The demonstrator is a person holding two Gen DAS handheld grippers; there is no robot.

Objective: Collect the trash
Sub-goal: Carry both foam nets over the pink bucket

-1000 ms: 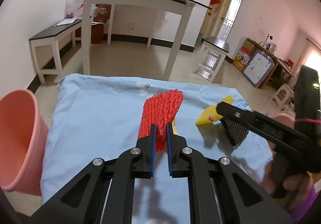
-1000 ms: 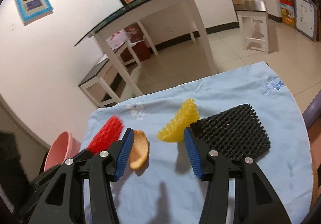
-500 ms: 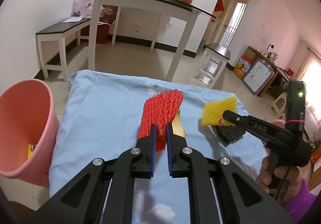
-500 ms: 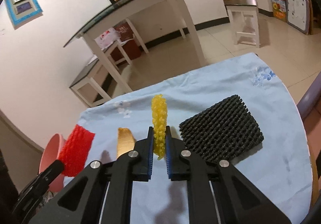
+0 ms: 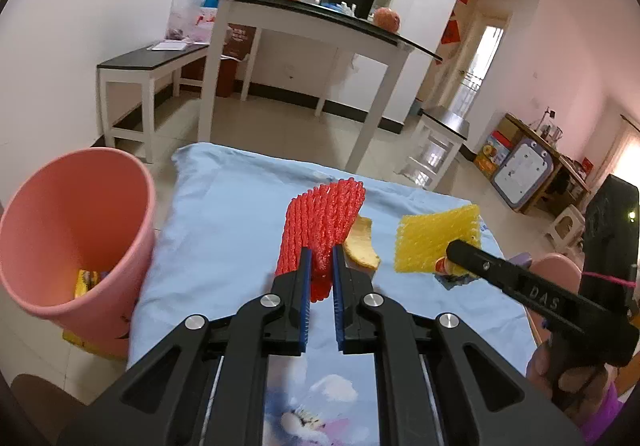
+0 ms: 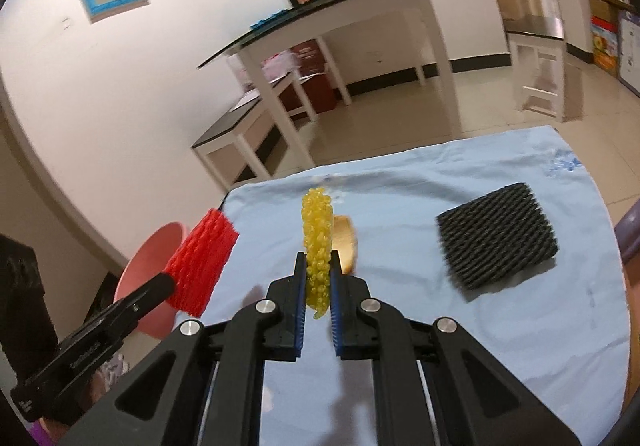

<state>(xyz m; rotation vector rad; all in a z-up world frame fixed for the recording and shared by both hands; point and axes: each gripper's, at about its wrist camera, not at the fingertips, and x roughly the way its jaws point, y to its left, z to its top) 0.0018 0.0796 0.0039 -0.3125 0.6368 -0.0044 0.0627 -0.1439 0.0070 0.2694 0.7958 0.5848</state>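
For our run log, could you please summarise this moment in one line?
left tool: red net | right tool: yellow net | black net, peel: on cloth

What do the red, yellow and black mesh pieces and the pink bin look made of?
The red mesh sleeve, yellow mesh sleeve and black mesh pad look like soft foam netting, matte, with puffy woven strands. The pink round bin looks like smooth moulded plastic with a slight sheen.

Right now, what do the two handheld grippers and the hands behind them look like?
Both the left gripper and right gripper are matte black linkages with silver pivot screws and blue ribbed finger pads. The right one carries pale lettering on its side, and a purple sleeve shows at the hand gripping it.
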